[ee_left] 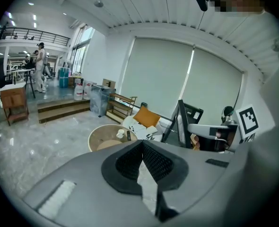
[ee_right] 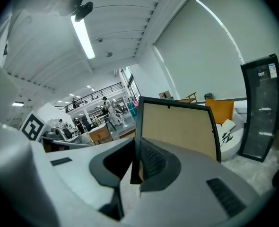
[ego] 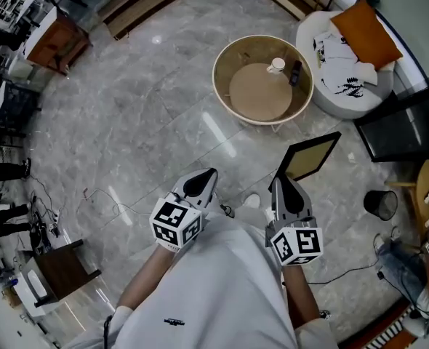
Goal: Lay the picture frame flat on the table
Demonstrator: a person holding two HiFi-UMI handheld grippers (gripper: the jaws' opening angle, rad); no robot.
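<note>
We hold the picture frame (ego: 310, 157) in the air, well short of the round table (ego: 254, 97), with our right gripper (ego: 287, 182) clamped on its edge, probably so that it can tip flat. Our left gripper (ego: 201, 183) hangs beside it with its fingers pressed together on nothing.

A grey marble floor (ego: 142, 122) spreads beneath a slatted white ceiling (ee_left: 144, 8); pale blinds (ee_left: 158, 74) cover the windows; a strip light (ee_right: 84, 36) glows overhead. A round table (ego: 254, 93) stands just beside a white sofa (ego: 332, 100) bearing an orange cushion (ego: 366, 33); a black bin (ego: 380, 204) sits well apart.
</note>
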